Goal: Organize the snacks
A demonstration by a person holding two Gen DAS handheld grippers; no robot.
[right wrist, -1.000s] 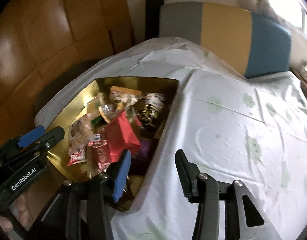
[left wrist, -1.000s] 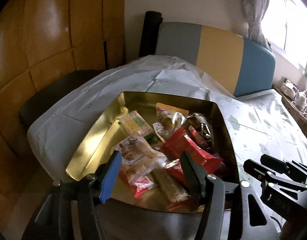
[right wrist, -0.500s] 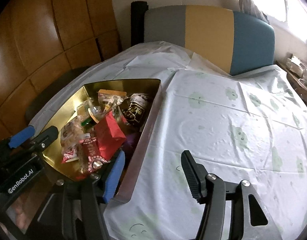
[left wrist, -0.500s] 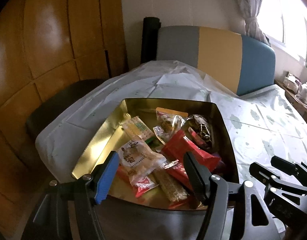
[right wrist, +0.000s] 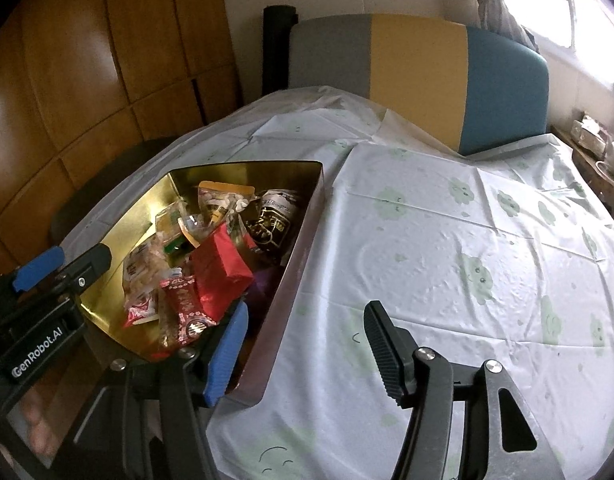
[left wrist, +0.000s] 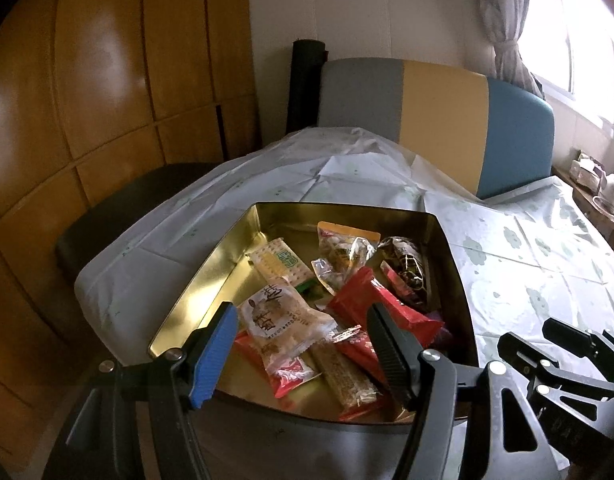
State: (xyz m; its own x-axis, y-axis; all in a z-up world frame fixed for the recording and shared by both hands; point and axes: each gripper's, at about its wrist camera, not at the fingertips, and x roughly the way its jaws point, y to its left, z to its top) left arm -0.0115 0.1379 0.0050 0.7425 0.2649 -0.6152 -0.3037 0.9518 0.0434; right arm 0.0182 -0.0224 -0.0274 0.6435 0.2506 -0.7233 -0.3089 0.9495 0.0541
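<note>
A gold metal tin sits on the table's near left corner and holds several wrapped snacks: a red packet, a white cracker pack, a nut bag and a dark round pack. My left gripper is open and empty, above the tin's near edge. My right gripper is open and empty, straddling the tin's right wall near its front corner. Each gripper shows in the other's view.
The table wears a white cloth with green flower prints. A grey, yellow and blue bench back stands behind it. Wooden panelling is on the left, with a dark chair seat below. A teapot sits at the far right.
Both grippers have pulled back and risen a little, so the tin sits farther off in both views. Both stay open and empty. The snacks have not moved.
</note>
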